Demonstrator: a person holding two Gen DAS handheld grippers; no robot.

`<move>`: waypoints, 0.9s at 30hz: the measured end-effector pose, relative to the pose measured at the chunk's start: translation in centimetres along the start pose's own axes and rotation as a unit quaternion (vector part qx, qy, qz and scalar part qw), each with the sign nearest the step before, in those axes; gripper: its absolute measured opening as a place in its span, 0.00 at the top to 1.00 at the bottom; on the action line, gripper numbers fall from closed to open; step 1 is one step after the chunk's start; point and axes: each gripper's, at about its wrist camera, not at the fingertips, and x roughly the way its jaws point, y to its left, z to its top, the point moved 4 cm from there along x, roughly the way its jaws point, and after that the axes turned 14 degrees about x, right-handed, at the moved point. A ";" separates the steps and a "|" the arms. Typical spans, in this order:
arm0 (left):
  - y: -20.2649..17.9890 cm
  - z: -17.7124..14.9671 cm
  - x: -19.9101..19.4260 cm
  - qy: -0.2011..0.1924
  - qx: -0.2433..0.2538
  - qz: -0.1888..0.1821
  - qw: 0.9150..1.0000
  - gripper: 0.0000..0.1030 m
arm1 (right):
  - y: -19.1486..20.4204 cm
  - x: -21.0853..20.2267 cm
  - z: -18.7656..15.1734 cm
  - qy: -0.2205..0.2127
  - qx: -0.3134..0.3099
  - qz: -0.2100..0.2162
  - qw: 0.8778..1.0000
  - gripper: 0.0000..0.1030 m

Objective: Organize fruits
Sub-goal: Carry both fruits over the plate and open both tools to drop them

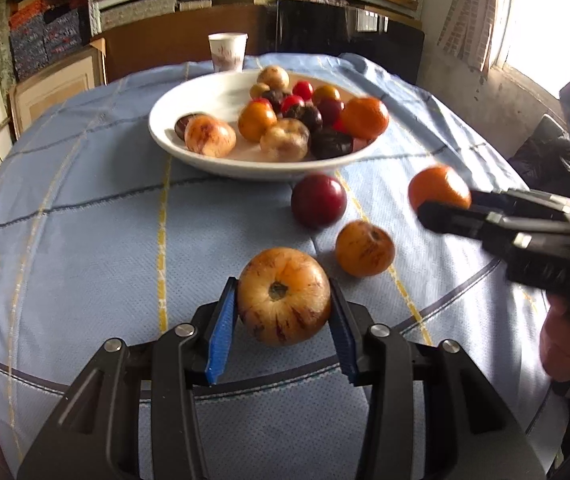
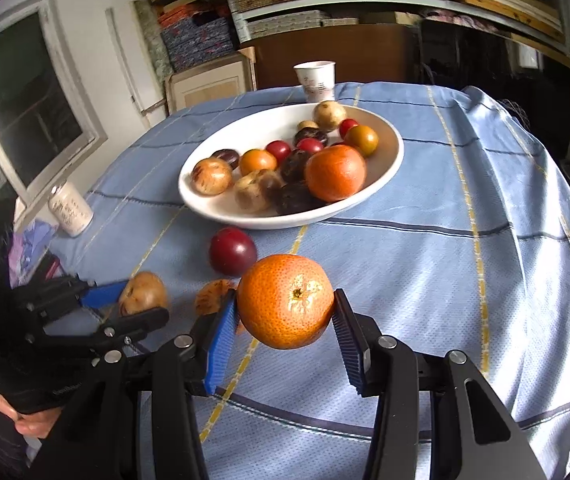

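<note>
The left wrist view shows the left gripper (image 1: 284,318) clamped on a pale striped fruit (image 1: 284,295) with its blue pads (image 1: 221,336) pressed to both sides, the fruit low over the blue checked tablecloth (image 1: 85,240). Only this view shows the smaller speckled orange-brown fruit (image 1: 364,248) whole; in the right wrist view it is half hidden behind a blue pad. Beyond it lies a dark red plum (image 1: 318,200), just in front of the white bowl (image 1: 173,140) heaped with mixed fruit. To the right, the right gripper (image 1: 437,212) grips an orange (image 1: 439,186).

The right wrist view shows that orange (image 2: 289,301) closely, lifted clear of the cloth between the clenched right gripper (image 2: 285,332), stem scar facing the camera. Only here the white bottle (image 2: 71,208) at the far left stands in full. A paper cup (image 2: 316,80) stands behind the bowl (image 2: 205,200), and shelves of stacked goods fill the back wall.
</note>
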 end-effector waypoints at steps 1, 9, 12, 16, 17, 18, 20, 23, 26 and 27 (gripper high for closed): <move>0.1 0.3 -0.3 -0.008 -0.001 0.003 1.000 0.59 | 0.2 0.0 0.0 -0.002 -0.006 0.000 1.000 0.54; 4.4 7.2 -0.5 -0.047 -0.036 0.015 0.998 0.59 | 1.8 1.4 3.9 -0.018 0.007 0.032 0.999 0.54; 6.2 10.3 0.9 -0.049 -0.040 0.034 0.997 0.59 | 2.1 2.3 6.3 -0.029 0.013 0.032 0.999 0.54; 8.6 13.0 3.3 -0.040 -0.055 0.040 0.997 0.59 | 2.3 4.2 8.6 -0.034 0.008 0.021 0.999 0.54; 9.1 13.5 3.9 -0.037 -0.059 0.041 0.997 0.59 | 2.3 4.6 9.0 -0.033 0.009 0.023 0.999 0.54; 9.6 13.9 4.6 -0.035 -0.062 0.041 0.997 0.59 | 2.3 5.0 9.3 -0.032 0.009 0.024 0.999 0.54; 10.3 14.6 5.7 -0.030 -0.064 0.040 0.997 0.59 | 2.5 5.6 10.1 -0.035 0.003 0.020 0.999 0.54; 11.1 15.7 7.3 -0.025 -0.061 0.044 0.997 0.59 | 2.6 6.4 11.2 -0.042 -0.001 0.023 0.999 0.54; 11.6 16.3 8.4 -0.016 -0.060 0.049 0.997 0.58 | 2.6 7.1 12.0 -0.042 0.004 0.029 0.999 0.54; 11.7 16.3 8.6 -0.013 -0.063 0.051 0.997 0.55 | 2.6 7.4 12.2 -0.043 0.002 0.029 0.999 0.53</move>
